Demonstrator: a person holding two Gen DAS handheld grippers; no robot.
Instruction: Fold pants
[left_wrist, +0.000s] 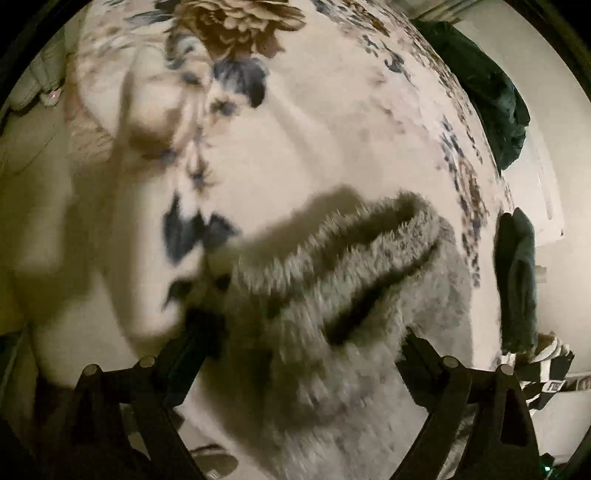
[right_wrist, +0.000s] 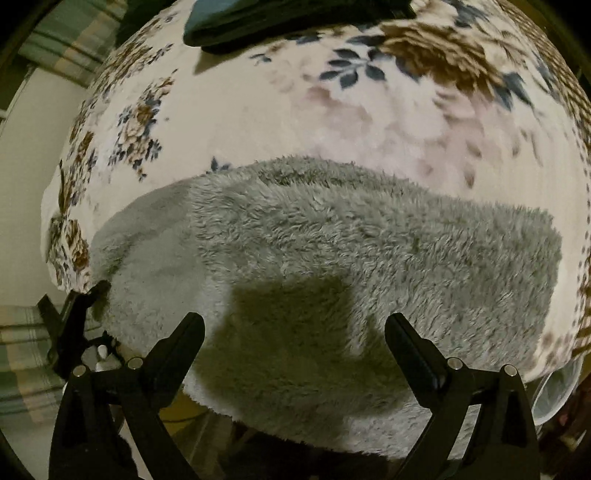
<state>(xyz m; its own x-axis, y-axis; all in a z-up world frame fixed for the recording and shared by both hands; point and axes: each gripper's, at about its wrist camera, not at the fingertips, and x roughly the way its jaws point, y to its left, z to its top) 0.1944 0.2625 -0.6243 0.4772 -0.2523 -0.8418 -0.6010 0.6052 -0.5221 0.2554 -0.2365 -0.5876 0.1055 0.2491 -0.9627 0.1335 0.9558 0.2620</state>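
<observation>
Fluffy grey pants (right_wrist: 332, 240) lie folded in a broad band across a cream blanket with a flower print (right_wrist: 258, 110). My right gripper (right_wrist: 295, 321) hovers over their near edge, its jaws wide apart with nothing gripped. A black finger (right_wrist: 79, 310) of the other gripper shows at the pants' left end. In the blurred left wrist view, a layered end of the pants (left_wrist: 332, 277) lies between and beyond the fingers of my left gripper (left_wrist: 304, 332). That gripper is open, and its pads press on nothing.
Dark green garments (left_wrist: 491, 92) lie at the blanket's right edge, one more (left_wrist: 517, 277) lower down, and a black-and-white checked item (left_wrist: 543, 373) beside it. A dark folded garment (right_wrist: 295, 18) lies at the far side. Plaid bedding (right_wrist: 22, 350) lies at the left.
</observation>
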